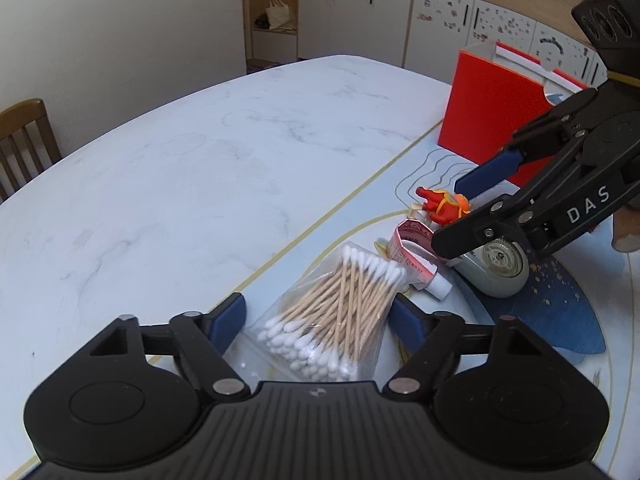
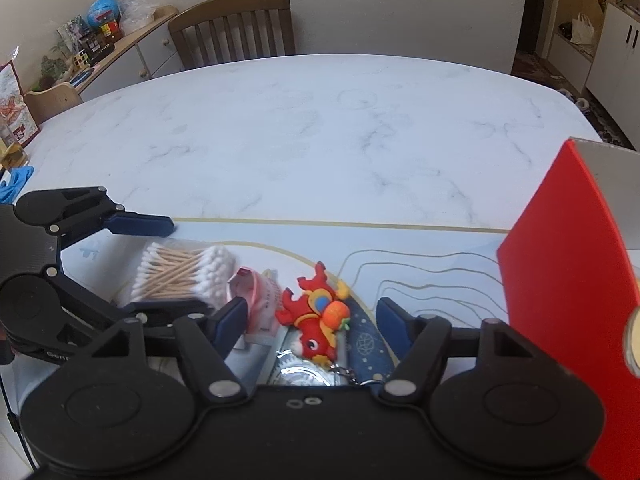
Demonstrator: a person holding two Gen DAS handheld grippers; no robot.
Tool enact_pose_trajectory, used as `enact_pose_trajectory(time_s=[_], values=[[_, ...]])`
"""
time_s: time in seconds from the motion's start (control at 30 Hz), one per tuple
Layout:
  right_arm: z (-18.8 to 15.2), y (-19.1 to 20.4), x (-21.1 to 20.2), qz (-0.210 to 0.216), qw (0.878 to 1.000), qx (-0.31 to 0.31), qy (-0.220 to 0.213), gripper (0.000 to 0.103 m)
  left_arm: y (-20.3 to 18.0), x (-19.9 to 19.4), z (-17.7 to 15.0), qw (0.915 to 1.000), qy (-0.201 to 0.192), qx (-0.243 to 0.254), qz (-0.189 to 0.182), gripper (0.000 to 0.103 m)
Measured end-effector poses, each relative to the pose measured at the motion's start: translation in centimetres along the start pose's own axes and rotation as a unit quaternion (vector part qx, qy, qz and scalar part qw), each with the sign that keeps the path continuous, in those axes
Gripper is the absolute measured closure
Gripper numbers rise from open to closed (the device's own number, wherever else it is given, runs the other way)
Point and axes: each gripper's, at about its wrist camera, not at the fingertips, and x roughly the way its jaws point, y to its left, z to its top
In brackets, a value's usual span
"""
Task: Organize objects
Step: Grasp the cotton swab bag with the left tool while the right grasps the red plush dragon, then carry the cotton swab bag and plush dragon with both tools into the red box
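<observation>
**Both tongs poised over the clutter beside the red box**

The left tongs (image 1: 318, 314) stood spread around the clear plastic bag of wooden cotton swabs (image 1: 340, 312), its blue pads flanking the bag without visibly pressing it. The right tongs (image 2: 312, 320) were likewise spread, straddling the red rubbery dragon keychain with an orange ball (image 2: 314, 320), which lay on the patterned mat on the white marble table (image 2: 320, 132), just beside a crumpled pink-and-white paper packet (image 1: 416, 256) and a round grey gadget (image 1: 500, 268). The tall red cardboard box (image 2: 568, 272) stood open-topped near the pile. The step in hand looked like a double pick-up. Next, each pair would likely need to pinch firmly, lift clear of the neighbours, then carry towards the box, presumably the destination.
</observation>
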Motion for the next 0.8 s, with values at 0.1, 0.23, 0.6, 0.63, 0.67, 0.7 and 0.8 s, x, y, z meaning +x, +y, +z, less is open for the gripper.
enact_pose_trajectory(time_s=[0.1, 0.23, 0.6, 0.63, 0.67, 0.7, 0.8], values=[[0.1, 0.1, 0.0, 0.008, 1.0, 0.001, 0.001, 0.046, 0.0, -0.2, 0.0, 1.0, -0.001, -0.009, 0.002, 0.036], [0.1, 0.2, 0.1, 0.013, 1.0, 0.002, -0.002, 0.055, 0.1, -0.4, 0.1, 0.9996, -0.001, -0.027, 0.006, 0.055], [-0.6, -0.5, -1.2, 0.02, 0.999, 0.028, -0.019, 0.077, 0.2, -1.2, -0.3, 0.9969, 0.006, -0.077, 0.018, 0.067], [-0.7, -0.6, -1.4, 0.023, 0.999, 0.029, -0.02, 0.079, 0.2, -1.3, -0.4, 0.9965, 0.007, -0.081, 0.019, 0.067], [-0.7, -0.6, -1.6, 0.025, 0.999, 0.03, -0.021, 0.081, 0.1, -1.5, -0.5, 0.9961, 0.008, -0.086, 0.02, 0.067], [-0.8, -0.6, -1.8, 0.026, 0.999, 0.028, -0.021, 0.082, 0.0, -1.6, -0.6, 0.9957, 0.008, -0.09, 0.02, 0.067], [-1.1, -0.6, -2.3, 0.029, 0.999, 0.026, -0.026, 0.09, -0.3, -2.0, -0.9, 0.9945, 0.01, -0.102, 0.019, 0.067]])
